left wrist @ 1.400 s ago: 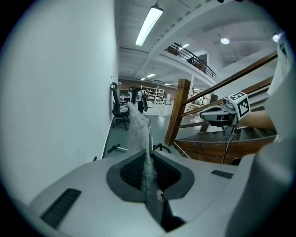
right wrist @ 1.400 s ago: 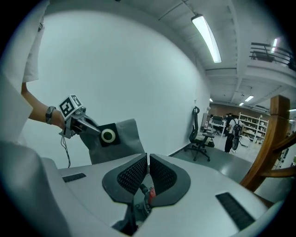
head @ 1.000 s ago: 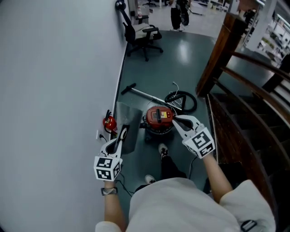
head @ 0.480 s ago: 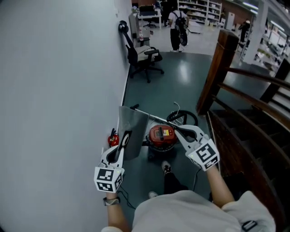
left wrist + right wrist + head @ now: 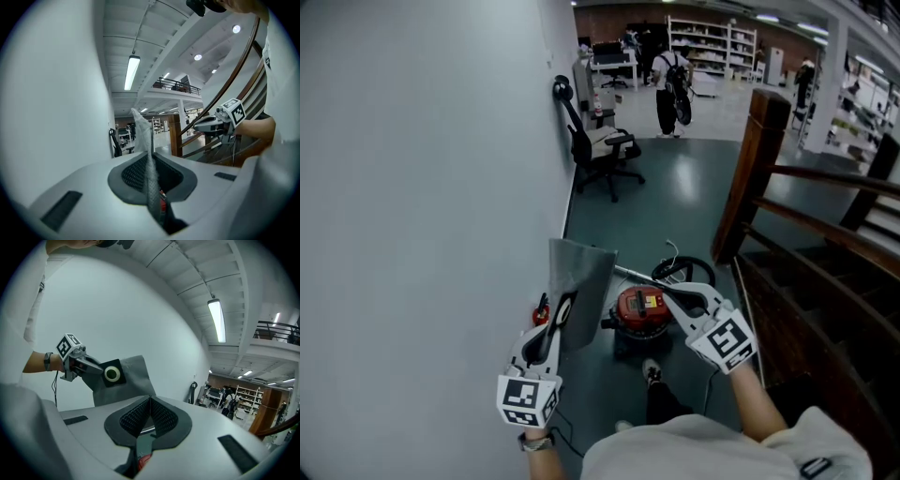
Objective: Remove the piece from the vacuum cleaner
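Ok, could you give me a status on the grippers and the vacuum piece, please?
Left gripper shut on grey dust bag, held up. Right gripper shut, empty. Red vacuum cleaner on floor below, bag off it. Wall close on left.

We see a plain white wall (image 5: pixel 422 187) along the left, meeting a glossy dark teal floor (image 5: pixel 675 178). A black swivel office chair (image 5: pixel 598 150) stands against that wall. To the right runs a dark brown wooden stair railing (image 5: pixel 750 169). White open shelving (image 5: pixel 703 42) lines the far end, and a long fluorescent ceiling tube (image 5: pixel 216 319) glows overhead.
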Demonstrator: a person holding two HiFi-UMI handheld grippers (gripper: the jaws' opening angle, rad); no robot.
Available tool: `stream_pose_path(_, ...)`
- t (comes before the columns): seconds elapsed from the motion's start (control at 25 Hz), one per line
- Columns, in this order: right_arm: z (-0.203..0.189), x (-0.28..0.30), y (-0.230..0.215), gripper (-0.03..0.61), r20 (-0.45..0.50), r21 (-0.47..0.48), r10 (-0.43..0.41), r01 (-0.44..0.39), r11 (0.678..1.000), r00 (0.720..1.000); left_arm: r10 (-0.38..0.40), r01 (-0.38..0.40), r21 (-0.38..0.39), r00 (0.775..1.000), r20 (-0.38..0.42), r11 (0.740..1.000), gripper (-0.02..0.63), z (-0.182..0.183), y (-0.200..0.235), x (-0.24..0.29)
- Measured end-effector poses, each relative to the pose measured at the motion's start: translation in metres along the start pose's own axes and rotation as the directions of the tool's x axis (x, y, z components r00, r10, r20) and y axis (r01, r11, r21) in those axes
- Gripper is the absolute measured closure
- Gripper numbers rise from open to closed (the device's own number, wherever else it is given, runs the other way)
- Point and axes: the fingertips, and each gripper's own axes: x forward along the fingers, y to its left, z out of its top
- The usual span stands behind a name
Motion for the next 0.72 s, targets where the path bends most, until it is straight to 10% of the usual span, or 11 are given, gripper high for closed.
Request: stream_pose_path(0.72, 0.036, -0.004, 0.019, 0.551, 0.048, -0.044, -0.001, 0.003, 0.999, 0.999, 0.006, -0.006, 0.055, 1.000, -0.007, 0.998, 0.586, 0.006, -0.012, -0.017)
